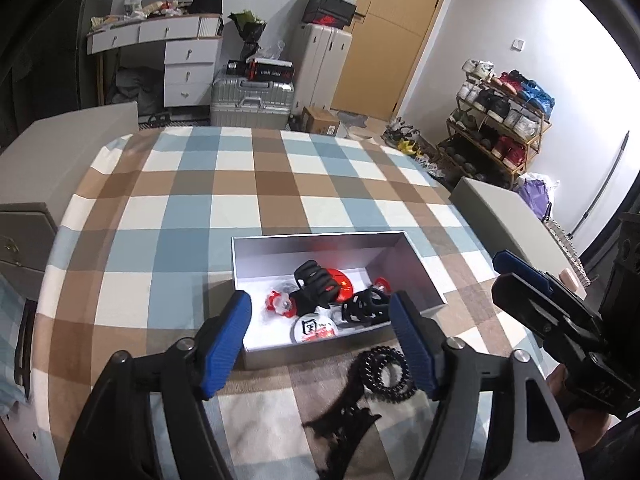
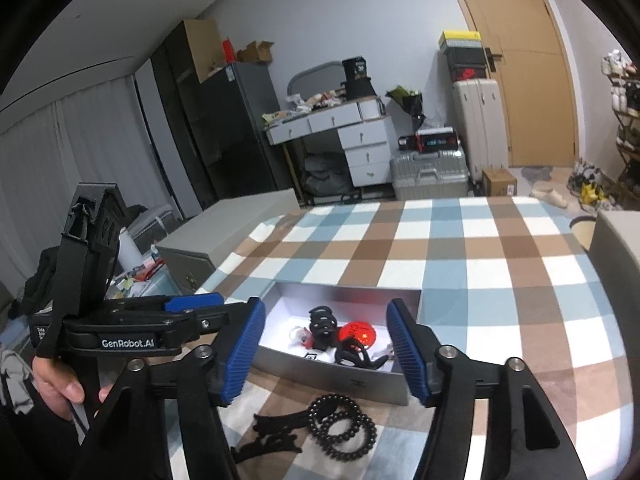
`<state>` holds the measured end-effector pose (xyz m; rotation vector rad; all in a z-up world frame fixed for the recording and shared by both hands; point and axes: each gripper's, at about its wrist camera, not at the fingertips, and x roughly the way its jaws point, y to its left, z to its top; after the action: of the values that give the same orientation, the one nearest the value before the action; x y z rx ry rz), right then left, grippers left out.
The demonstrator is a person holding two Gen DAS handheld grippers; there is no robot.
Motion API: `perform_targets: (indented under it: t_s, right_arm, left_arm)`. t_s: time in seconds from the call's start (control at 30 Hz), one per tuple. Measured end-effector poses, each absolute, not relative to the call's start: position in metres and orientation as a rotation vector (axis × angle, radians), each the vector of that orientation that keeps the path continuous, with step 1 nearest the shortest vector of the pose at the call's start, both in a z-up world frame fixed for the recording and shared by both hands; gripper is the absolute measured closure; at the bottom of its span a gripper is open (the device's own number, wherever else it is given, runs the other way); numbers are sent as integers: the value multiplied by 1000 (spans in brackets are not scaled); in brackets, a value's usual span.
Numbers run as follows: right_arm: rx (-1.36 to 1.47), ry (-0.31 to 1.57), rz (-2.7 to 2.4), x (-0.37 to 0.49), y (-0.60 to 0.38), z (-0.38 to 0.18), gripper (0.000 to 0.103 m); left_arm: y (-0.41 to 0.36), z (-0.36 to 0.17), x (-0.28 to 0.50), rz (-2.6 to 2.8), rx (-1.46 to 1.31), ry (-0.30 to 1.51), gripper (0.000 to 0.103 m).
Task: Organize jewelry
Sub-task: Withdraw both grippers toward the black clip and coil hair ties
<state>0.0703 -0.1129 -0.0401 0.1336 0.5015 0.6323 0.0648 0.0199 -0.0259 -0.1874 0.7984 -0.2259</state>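
A silver open box (image 1: 416,264) (image 2: 340,382) sits on the checked tablecloth. It holds black claw hair clips (image 1: 316,280) (image 2: 322,322), a red round badge (image 1: 343,283) (image 2: 360,334), a red-and-clear piece (image 1: 280,304) and a white round badge (image 1: 314,329). A black beaded bracelet (image 1: 386,374) (image 2: 342,420) and a black flat hair clip (image 1: 346,420) (image 2: 268,434) lie on the cloth in front of the box. My left gripper (image 1: 320,340) is open and empty above the box's near edge. My right gripper (image 2: 326,354) is open and empty over the box and bracelet.
The checked tablecloth (image 1: 248,184) (image 2: 480,264) covers the table. Grey chair backs (image 1: 60,148) (image 1: 504,216) stand at the left and right edges. Desk, suitcases, a door and a shoe rack stand behind. The right gripper (image 1: 532,300) shows at the right in the left wrist view.
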Motion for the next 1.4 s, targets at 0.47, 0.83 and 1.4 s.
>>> perform_targets:
  t_s: [0.47, 0.83, 1.4]
  right_arm:
    - [131, 440, 591, 31, -125, -32, 10]
    - [107, 462, 571, 6, -123, -48, 0]
    - [46, 486, 497, -20, -135, -68, 0]
  left_arm:
    - [11, -14, 27, -187, -132, 751, 33]
    - [8, -21, 1, -144, -109, 754, 20]
    - [-7, -80, -18, -173, -69, 962, 19]
